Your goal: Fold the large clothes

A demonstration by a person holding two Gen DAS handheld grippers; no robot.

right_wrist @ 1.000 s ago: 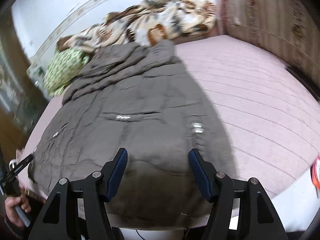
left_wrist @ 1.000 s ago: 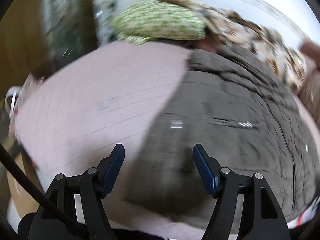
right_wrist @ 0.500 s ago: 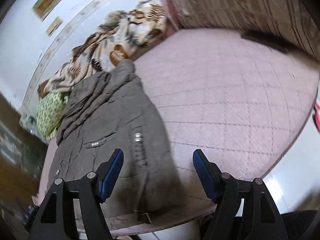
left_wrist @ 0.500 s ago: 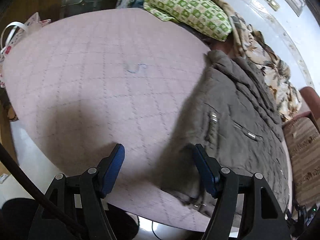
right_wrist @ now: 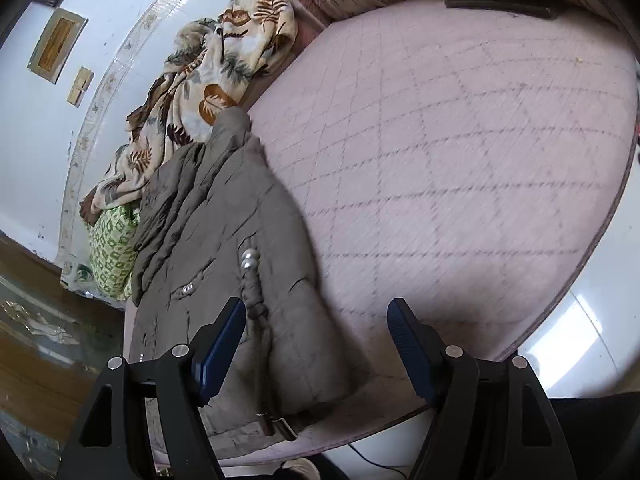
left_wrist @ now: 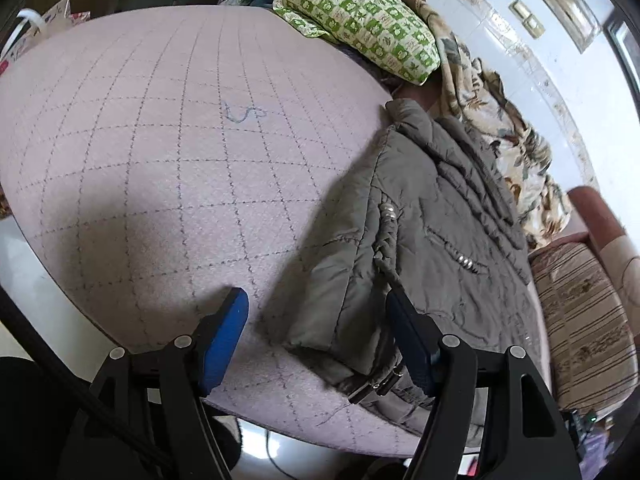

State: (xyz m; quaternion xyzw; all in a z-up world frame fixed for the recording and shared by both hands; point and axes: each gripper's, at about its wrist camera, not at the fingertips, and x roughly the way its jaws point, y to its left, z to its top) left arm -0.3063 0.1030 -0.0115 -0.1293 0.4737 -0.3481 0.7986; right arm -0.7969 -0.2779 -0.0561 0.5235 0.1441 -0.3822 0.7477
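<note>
Lying flat: grey quilted coat (left_wrist: 432,240), stretching from the lower middle up toward the upper right of the left wrist view, sitting on the pink quilted bed cover (left_wrist: 180,140).
Same coat, other cam: it's running up the left-centre of the right wrist view (right_wrist: 224,248), with the bare pink cover (right_wrist: 460,160) filling most of the right side.
Coat hem: hanging right at the near edge of the bed, bottom centre in both views, with a metal buckle (left_wrist: 376,386) dangling at the corner.
Coat trim: a braided cord with shiny beads (right_wrist: 250,276) is running down the front, plus a little row of studs (left_wrist: 464,259) near a pocket.
Left gripper (left_wrist: 316,336): blue-padded jaws are gaping wide and holding nothing; the coat's lower corner is sitting between them, and I honestly can't tell if the pads are touching the fabric.
Right gripper (right_wrist: 316,336): also spread wide and gripping nothing, hovering over the coat's hem edge and the bare cover beside it.
Background stuff: a green checked pillow (left_wrist: 360,20) is sitting at the top centre of the left view, a leaf-print blanket (right_wrist: 208,80) is bunching up along the white wall (right_wrist: 48,128), and a striped sofa cushion (left_wrist: 580,320) is showing at the right edge.
</note>
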